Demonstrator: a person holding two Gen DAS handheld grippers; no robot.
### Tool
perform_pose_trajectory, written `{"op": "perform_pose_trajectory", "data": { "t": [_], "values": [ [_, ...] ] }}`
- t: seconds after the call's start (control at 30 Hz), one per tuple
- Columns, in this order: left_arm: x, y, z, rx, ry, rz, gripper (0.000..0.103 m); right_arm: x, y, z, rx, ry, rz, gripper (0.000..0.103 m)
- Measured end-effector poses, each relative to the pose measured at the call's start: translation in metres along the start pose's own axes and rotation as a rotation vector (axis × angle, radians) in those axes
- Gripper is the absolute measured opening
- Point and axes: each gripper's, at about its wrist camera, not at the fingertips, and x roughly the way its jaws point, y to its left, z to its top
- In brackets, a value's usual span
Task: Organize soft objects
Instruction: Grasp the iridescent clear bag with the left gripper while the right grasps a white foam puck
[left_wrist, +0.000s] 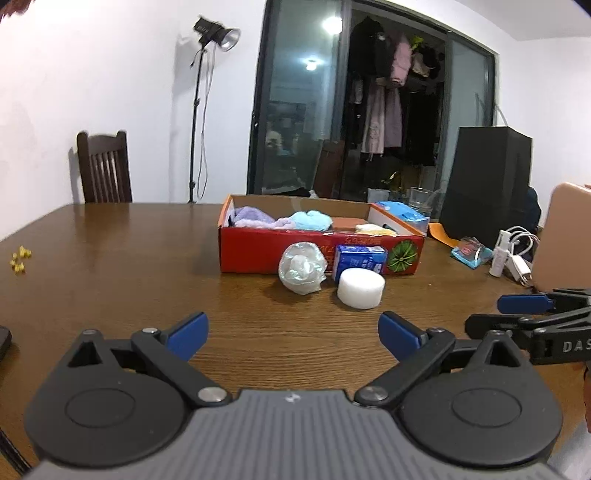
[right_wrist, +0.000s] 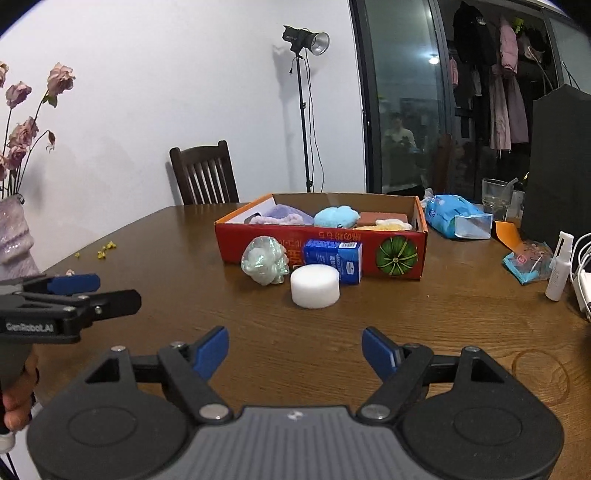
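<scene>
My left gripper (left_wrist: 293, 338) hangs low over the brown wooden table (left_wrist: 129, 258) with its blue pads spread wide and nothing between them, only bare wood. My right gripper (right_wrist: 295, 350) is beside it, jaws apart as well and just as empty, a little less wide than the left. In the left wrist view the right one shows at the far right edge; in the right wrist view the left one shows at the far left edge, with a bit of the hand (right_wrist: 16, 402) gripping its handle.

Ahead of both, well apart from my fingers, stands the red cardboard box (left_wrist: 258, 251) with a green melon picture on its front wall. Inside it lie a lilac towel (left_wrist: 251, 217), a light blue fluffy cloth (left_wrist: 310, 220), a brown sponge block (right_wrist: 380, 218) and something pale yellow (left_wrist: 376, 229). Three soft things are on the table in front of the box: a crumpled clear plastic bag ball (left_wrist: 302, 267) on the left, a blue tissue pack (left_wrist: 356, 260) touching the box front, and a white round sponge (left_wrist: 361, 288) nearest to me, just beside both.

To the right of the box lie a blue wet-wipe pack (right_wrist: 456, 216), a drinking glass (right_wrist: 495, 197), a white spray bottle (right_wrist: 559, 266) and white cables (right_wrist: 583, 273)
</scene>
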Motion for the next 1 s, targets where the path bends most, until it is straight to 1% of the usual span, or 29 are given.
{"op": "perform_pose_trajectory", "data": {
  "t": [0.1,0.2,0.23,0.27,0.33,0.4,0.47,0.53,0.6,0.73,0.77,0.8,0.83,0.87,0.9,0.93,0.97,1.0],
  "values": [
    [0.011,0.003,0.001,-0.015,0.020,0.005,0.101,0.009,-0.002,0.001,0.018,0.006,0.004,0.077],
    [0.025,0.004,0.003,-0.036,0.034,-0.018,0.100,0.025,-0.009,0.002,0.048,0.028,0.004,0.077],
    [0.031,0.004,0.005,-0.040,0.036,-0.022,0.100,0.031,-0.013,0.002,0.063,0.035,0.007,0.074],
    [0.039,0.005,0.008,-0.043,0.036,-0.016,0.100,0.038,-0.016,0.003,0.076,0.042,0.011,0.072],
    [0.056,0.007,0.016,-0.059,0.042,0.009,0.098,0.053,-0.025,0.008,0.109,0.052,0.019,0.071],
    [0.076,0.011,0.026,-0.091,0.045,0.008,0.097,0.067,-0.033,0.015,0.136,0.054,0.019,0.070],
    [0.094,0.012,0.034,-0.100,0.044,-0.011,0.097,0.083,-0.037,0.023,0.133,0.053,0.007,0.070],
    [0.117,0.011,0.042,-0.083,0.047,-0.030,0.097,0.101,-0.039,0.029,0.120,0.062,0.013,0.070],
    [0.143,0.010,0.047,-0.065,0.074,-0.024,0.093,0.122,-0.038,0.035,0.106,0.079,0.022,0.070],
    [0.180,0.009,0.055,-0.041,0.109,-0.050,0.090,0.156,-0.028,0.044,0.054,0.105,0.037,0.070],
    [0.188,0.009,0.056,-0.034,0.119,-0.056,0.083,0.165,-0.026,0.045,0.037,0.115,0.033,0.070],
    [0.193,0.009,0.055,-0.033,0.129,-0.060,0.078,0.172,-0.023,0.046,0.021,0.122,0.028,0.070],
    [0.198,0.009,0.054,-0.036,0.138,-0.073,0.065,0.178,-0.021,0.046,0.011,0.126,0.023,0.070],
    [0.202,0.011,0.052,-0.044,0.151,-0.093,0.044,0.184,-0.020,0.046,0.007,0.129,0.020,0.070],
    [0.206,0.012,0.049,-0.048,0.164,-0.107,0.038,0.188,-0.021,0.045,0.011,0.127,0.024,0.068],
    [0.207,0.013,0.046,-0.043,0.161,-0.114,0.038,0.190,-0.023,0.043,0.023,0.125,0.032,0.059],
    [0.206,0.013,0.044,-0.038,0.150,-0.115,0.037,0.191,-0.025,0.042,0.037,0.120,0.042,0.056],
    [0.206,0.013,0.044,-0.038,0.151,-0.119,0.037,0.191,-0.027,0.041,0.046,0.112,0.049,0.056]
  ]
}}
